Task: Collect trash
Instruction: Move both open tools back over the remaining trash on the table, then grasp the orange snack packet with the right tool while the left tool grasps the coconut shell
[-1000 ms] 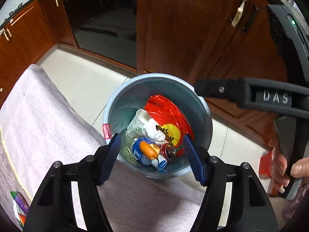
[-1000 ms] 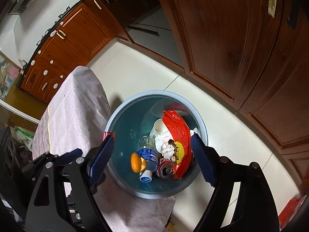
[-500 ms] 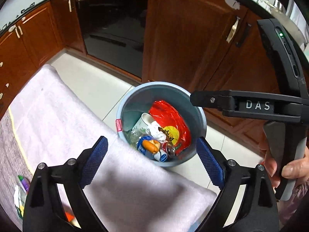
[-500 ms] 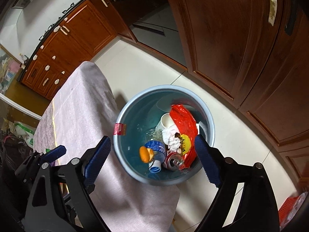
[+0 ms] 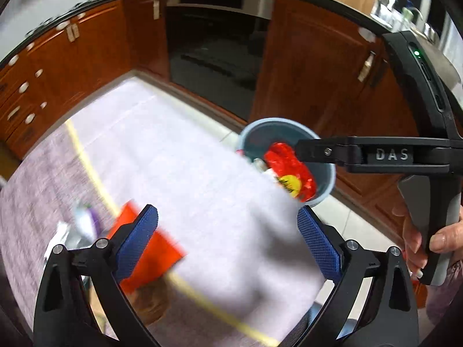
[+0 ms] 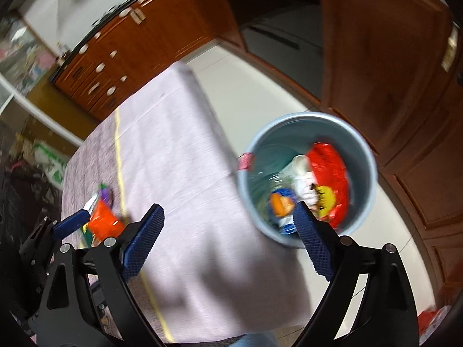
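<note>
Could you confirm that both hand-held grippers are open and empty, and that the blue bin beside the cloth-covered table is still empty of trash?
Not quite: the blue bin is not empty. The right wrist view shows a red wrapper, a plastic bottle and crumpled paper inside it. The rest holds: the left hand-held gripper and right hand-held gripper are open with nothing between their pads, and the bin stands beside the cloth-covered table.

A pale cloth-covered table (image 5: pixel 202 179) carries an orange packet (image 5: pixel 150 248) and blurred purple wrapper (image 6: pixel 104 193).
</note>
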The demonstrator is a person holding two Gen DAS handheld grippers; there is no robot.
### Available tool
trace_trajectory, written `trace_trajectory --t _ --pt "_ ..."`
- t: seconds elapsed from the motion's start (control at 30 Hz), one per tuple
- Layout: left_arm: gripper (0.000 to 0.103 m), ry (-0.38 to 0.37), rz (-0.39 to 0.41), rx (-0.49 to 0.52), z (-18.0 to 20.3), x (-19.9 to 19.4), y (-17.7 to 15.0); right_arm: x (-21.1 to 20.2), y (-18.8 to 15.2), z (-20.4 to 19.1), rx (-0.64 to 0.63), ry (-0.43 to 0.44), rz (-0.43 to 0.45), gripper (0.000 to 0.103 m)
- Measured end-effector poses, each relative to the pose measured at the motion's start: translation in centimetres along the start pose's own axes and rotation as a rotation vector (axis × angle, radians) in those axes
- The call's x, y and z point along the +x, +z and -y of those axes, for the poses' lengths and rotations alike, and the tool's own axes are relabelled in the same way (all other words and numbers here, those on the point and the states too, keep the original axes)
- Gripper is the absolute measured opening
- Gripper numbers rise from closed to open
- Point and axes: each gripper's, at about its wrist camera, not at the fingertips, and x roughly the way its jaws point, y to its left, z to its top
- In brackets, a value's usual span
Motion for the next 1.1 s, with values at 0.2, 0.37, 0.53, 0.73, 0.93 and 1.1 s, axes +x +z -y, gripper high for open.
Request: trace_trajectory --t 0.2,0.37,0.53,0.73,0.93,1.1 --pt "0.097 0.047 0.019 -0.075 -4.6 -2.3 -3.1 1.7 -1.2 -5.9 -0.090 0.030 -0.044 0.087" --pt "0.097 0.078 0.020 -0.142 -8.9 -3.7 -5.9 3.7 -2.5 -10.2 -0.162 0.044 -0.098 0.087" --pt "0.098 0.097 -0.005 -0.221 -12.9 -4.1 -8.8 6.0 -3.7 -13.4 -0.220 0.047 -0.146 0.087" --pt "0.098 0.091 -0.021 -0.288 -15.8 -3.9 -10.4 8.9 -4.3 -15.8 -0.253 0.046 -0.195 0.087" --pt "0.097 0.085 -0.049 -0.291 -16.4 -2.7 -10.6 11.2 -4.3 -17.3 -0.282 0.051 -0.231 0.087" --pt "0.098 0.076 -0.065 -0.279 -16.3 -1.9 -10.7 12.1 -4.3 -18.0 -0.293 0.068 -0.239 0.087"
